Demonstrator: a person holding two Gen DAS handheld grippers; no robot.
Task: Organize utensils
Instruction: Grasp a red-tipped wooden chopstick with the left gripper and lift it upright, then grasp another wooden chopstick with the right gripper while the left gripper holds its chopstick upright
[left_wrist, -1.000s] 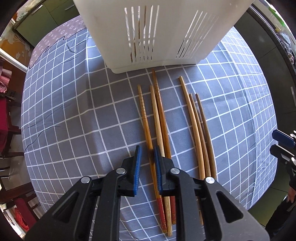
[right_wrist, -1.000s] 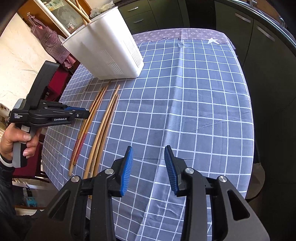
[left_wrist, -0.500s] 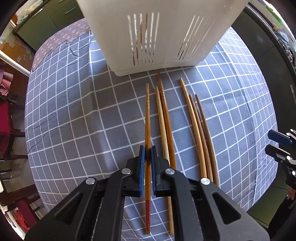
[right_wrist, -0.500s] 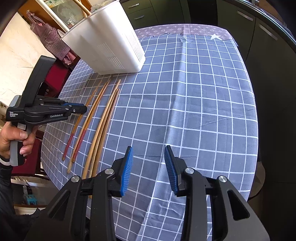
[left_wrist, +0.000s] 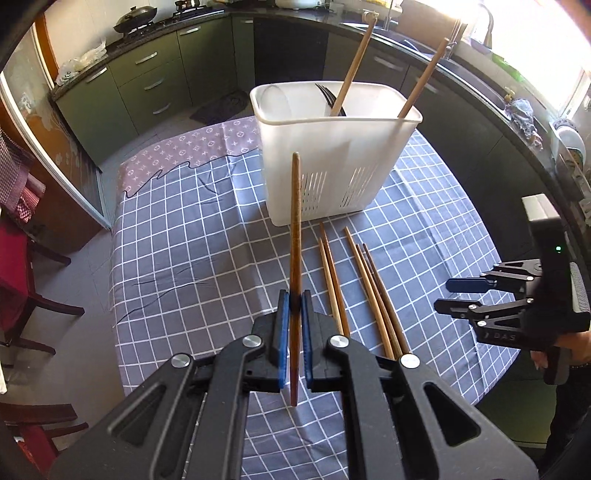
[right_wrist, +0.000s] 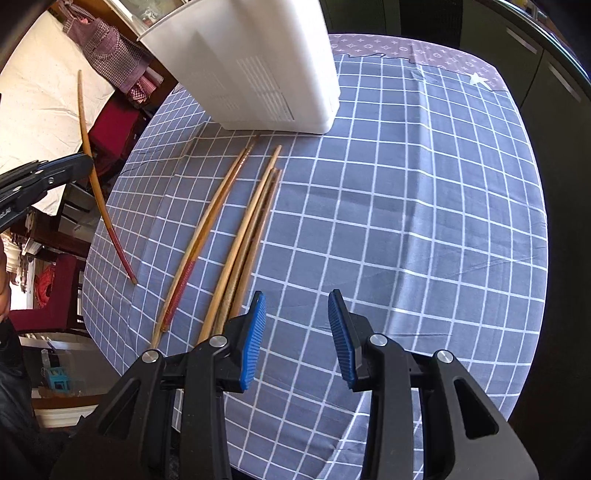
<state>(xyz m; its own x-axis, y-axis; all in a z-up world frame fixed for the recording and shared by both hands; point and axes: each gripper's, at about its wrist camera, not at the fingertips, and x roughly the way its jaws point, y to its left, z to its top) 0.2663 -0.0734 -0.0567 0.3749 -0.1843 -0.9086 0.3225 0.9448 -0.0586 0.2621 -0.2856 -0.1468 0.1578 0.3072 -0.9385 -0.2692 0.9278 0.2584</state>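
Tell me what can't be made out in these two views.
- Left wrist view: the white holder wall hides the lower ends of the utensils inside.
- Right wrist view: the top edge cuts off the holder's rim; the right gripper covers the near ends of the chopsticks on the cloth.

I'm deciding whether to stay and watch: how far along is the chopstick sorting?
Early. Two chopsticks and a fork already stand in the white caddy. The left tongs grip one red-ended chopstick lifted off the cloth. Five chopsticks lie on the table; the right tongs are open, empty.
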